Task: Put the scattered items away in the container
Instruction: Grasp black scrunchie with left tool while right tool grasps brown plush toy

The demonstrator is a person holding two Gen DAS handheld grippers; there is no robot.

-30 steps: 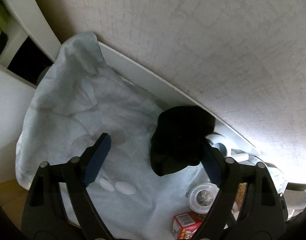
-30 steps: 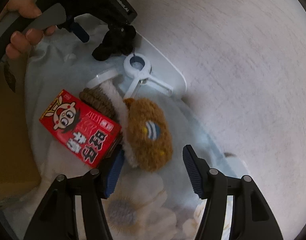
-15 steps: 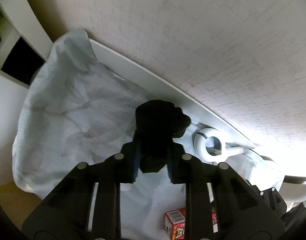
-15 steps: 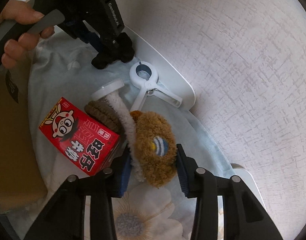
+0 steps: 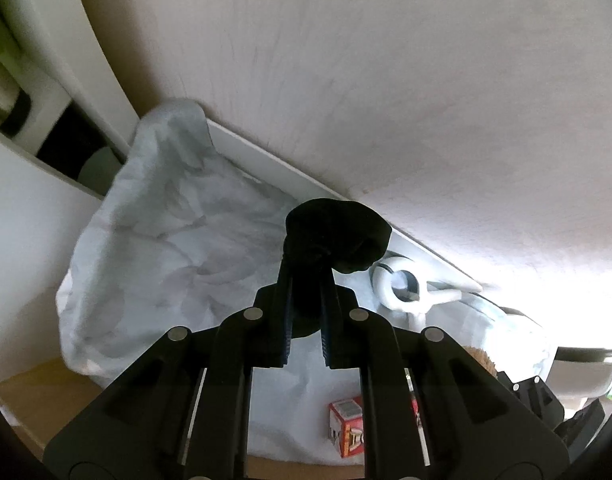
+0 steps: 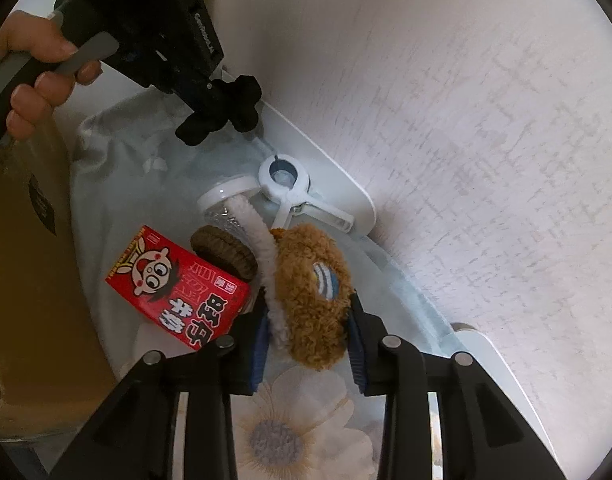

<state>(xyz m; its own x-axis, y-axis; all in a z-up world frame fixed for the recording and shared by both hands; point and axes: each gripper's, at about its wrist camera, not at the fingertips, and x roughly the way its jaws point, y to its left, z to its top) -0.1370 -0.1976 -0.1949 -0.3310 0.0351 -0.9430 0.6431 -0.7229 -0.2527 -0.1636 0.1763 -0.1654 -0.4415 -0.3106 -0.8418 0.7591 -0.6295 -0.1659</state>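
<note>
Left gripper (image 5: 306, 300) clamps the black fabric bundle (image 5: 335, 240) above the pale cloth (image 5: 166, 248); lift straight, avoiding the white clip (image 5: 399, 286). Right gripper (image 6: 307, 344), jaws closing on the brown plush toy (image 6: 311, 296), should seat fully, clear of the red carton (image 6: 178, 286).

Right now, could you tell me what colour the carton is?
Red carton, clearest from the right wrist.

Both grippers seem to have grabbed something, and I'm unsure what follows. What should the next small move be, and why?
Probably lift both a little higher, straight up. The left gripper is shut on the black cloth bundle, which hangs just above the pale blue cloth. The right gripper is closing on the brown plush toy, which lies against the red carton, so rising first may avoid dragging it.
</note>
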